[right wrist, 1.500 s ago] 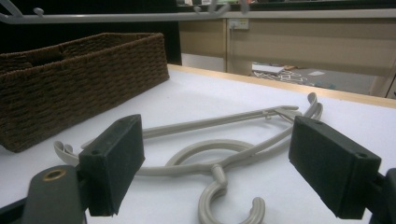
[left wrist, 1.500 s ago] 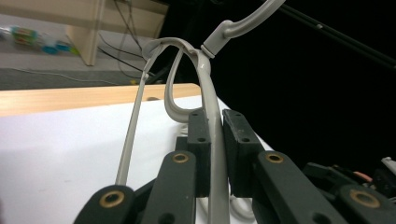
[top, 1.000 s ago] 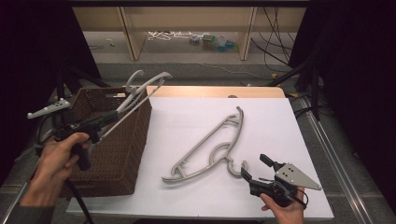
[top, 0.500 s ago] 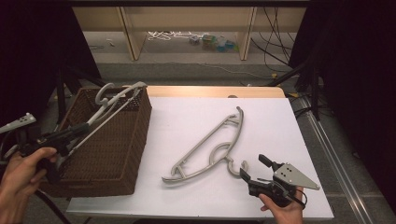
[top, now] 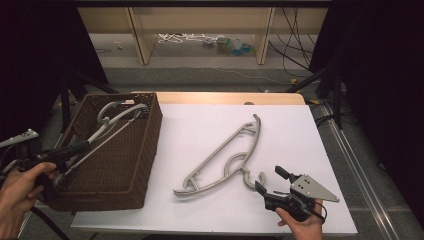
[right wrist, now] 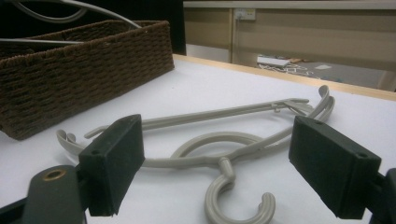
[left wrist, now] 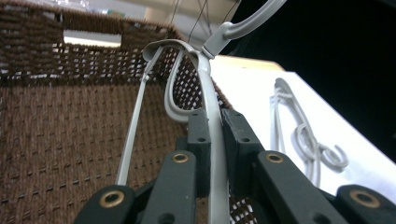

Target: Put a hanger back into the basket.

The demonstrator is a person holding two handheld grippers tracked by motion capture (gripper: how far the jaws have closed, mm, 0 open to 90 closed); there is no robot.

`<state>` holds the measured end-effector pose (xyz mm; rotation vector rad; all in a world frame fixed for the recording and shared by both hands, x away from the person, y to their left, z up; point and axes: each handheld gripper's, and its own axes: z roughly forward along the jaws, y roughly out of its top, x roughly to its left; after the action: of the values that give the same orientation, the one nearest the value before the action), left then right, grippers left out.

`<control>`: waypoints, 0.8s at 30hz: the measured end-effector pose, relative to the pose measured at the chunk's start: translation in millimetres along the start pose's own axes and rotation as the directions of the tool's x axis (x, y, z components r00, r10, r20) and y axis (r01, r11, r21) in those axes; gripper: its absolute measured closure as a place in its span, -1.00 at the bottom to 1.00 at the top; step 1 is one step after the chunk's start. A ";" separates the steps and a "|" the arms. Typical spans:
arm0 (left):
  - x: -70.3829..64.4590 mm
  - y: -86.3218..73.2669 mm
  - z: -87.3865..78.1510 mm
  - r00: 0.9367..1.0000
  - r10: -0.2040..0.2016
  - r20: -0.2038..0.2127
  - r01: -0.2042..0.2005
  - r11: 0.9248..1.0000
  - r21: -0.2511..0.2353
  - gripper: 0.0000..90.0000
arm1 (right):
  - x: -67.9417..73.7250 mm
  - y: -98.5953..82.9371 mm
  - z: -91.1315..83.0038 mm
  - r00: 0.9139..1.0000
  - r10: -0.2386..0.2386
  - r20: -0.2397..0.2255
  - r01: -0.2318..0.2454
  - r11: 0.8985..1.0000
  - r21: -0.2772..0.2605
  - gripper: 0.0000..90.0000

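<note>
A grey plastic hanger [top: 107, 131] rides in the left gripper [top: 67, 154], whose jaws are clamped on one of its arms, as the left gripper view shows with the arm [left wrist: 212, 140] pinched between the two black pads. The hanger slants over the brown wicker basket [top: 145, 165] at the left side of the table, its hook end [top: 111, 109] raised near the basket's far rim and the rest reaching down toward the woven floor. A second grey hanger [top: 227, 156] lies flat on the white tabletop [top: 295, 130], well apart from the basket, its hook [top: 252, 181] curling toward the right gripper [top: 274, 182]. That gripper rests low at the table's near edge in a person's hand [top: 300, 225], jaws spread wide and empty, with the hook [right wrist: 233, 196] lying between them in the right gripper view. The step in hand looks to be laying the held hanger down in the basket; done well, it would mean lowering the arm until the frame lies along the basket floor, keeping the hook clear of the wicker rim so it does not snag, and letting go only once the hanger is supported. The right gripper appears well placed to close on the hook of the hanger on the table next.
</note>
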<state>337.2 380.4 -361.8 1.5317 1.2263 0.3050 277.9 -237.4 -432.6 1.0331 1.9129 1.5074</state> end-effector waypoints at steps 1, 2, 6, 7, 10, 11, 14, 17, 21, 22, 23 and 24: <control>1.1 0.6 2.5 1.000 0.005 -0.003 -0.004 1.000 0.016 0.82 | -0.1 0.1 -0.7 1.000 -0.005 0.008 0.005 1.000 0.010 -0.58; 1.6 0.9 4.5 1.000 0.001 -0.004 -0.001 1.000 0.023 0.82 | 0.0 0.1 -0.6 1.000 -0.005 0.008 0.005 1.000 0.009 -0.58; 3.5 4.5 16.5 1.000 0.007 -0.017 -0.005 0.995 0.095 0.82 | 0.1 0.0 -0.5 1.000 -0.008 0.008 0.008 1.000 0.005 -0.58; 4.4 5.4 19.4 1.000 0.011 -0.022 -0.009 0.994 0.113 0.82 | 0.1 0.2 -0.5 1.000 -0.006 0.008 0.005 1.000 0.010 -0.58; 7.6 7.7 27.4 1.000 0.016 -0.015 -0.014 0.991 0.135 0.82 | 0.5 0.0 -0.3 1.000 -0.009 0.010 0.009 1.000 0.009 -0.58; 8.9 9.4 30.5 1.000 0.029 -0.011 -0.027 0.990 0.142 0.82 | 0.6 -0.1 -0.2 1.000 -0.007 0.008 0.007 1.000 0.010 -0.58; 8.2 11.3 33.6 0.998 0.059 -0.003 -0.058 0.984 0.166 0.82 | 0.8 -0.3 0.8 1.000 -0.008 0.007 0.008 1.000 -0.001 -0.58; 7.2 8.0 37.5 0.996 0.090 0.004 -0.088 0.972 0.217 0.82 | 0.7 -0.6 0.8 1.000 -0.010 0.011 0.010 1.000 0.001 -0.58; 9.3 4.7 38.1 0.997 0.081 0.006 -0.080 0.967 0.243 0.82 | 1.2 -0.4 0.8 1.000 -0.011 0.002 0.011 1.000 0.012 -0.58; 9.4 4.0 38.6 0.996 0.088 0.005 -0.087 0.961 0.264 0.81 | 1.2 -0.5 1.3 1.000 -0.009 -0.001 0.009 1.000 0.006 -0.58; 9.0 2.8 39.5 0.996 0.090 0.005 -0.088 0.957 0.276 0.81 | 1.1 -0.3 1.3 1.000 -0.009 0.001 0.009 1.000 0.006 -0.58; 9.0 1.7 40.8 0.996 0.086 0.012 -0.086 0.954 0.288 0.81 | 0.9 0.2 0.4 1.000 -0.012 0.006 0.012 1.000 0.020 -0.58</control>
<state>371.9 364.5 -379.0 1.8398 1.2471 0.1887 277.7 -236.5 -432.4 1.0316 1.9300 1.4795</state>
